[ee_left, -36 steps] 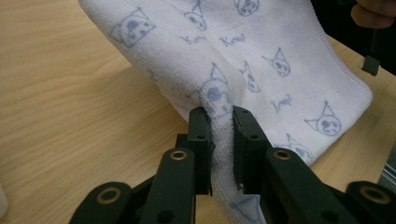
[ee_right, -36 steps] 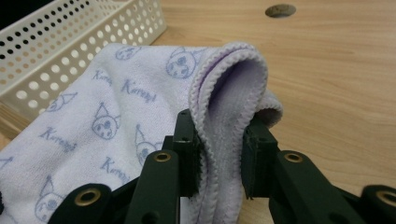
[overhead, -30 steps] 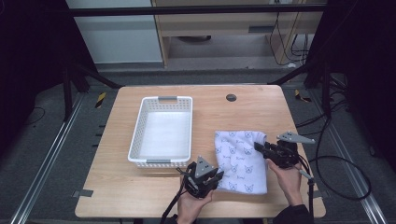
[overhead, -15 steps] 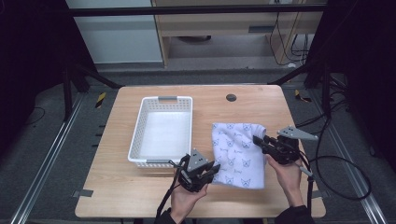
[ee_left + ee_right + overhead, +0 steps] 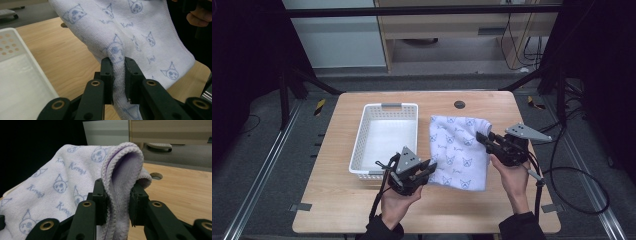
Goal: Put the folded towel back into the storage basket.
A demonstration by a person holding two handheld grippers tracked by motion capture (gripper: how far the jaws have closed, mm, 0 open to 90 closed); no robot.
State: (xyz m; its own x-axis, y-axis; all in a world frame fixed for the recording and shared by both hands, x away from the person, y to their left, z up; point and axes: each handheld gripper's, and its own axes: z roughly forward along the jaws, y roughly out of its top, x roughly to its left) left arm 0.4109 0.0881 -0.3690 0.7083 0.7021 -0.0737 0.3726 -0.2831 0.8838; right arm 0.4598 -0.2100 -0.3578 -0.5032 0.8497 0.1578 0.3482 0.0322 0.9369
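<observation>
A white towel printed with blue cat faces hangs folded over the right half of the wooden table. My left gripper is shut on the towel's near-left edge; in the left gripper view the towel is pinched between the two jaws of the left gripper. My right gripper is shut on the towel's right edge. The right gripper view shows a doubled fold of the towel clamped in the right gripper.
A white perforated basket stands empty left of the towel, close to my left gripper. A round cable hole sits near the table's far edge. Cables trail off the table's right side.
Both grippers have carried the towel to the left and away from me, lifting it. The left gripper has shifted a little left; the towel now reaches further toward the far edge.
</observation>
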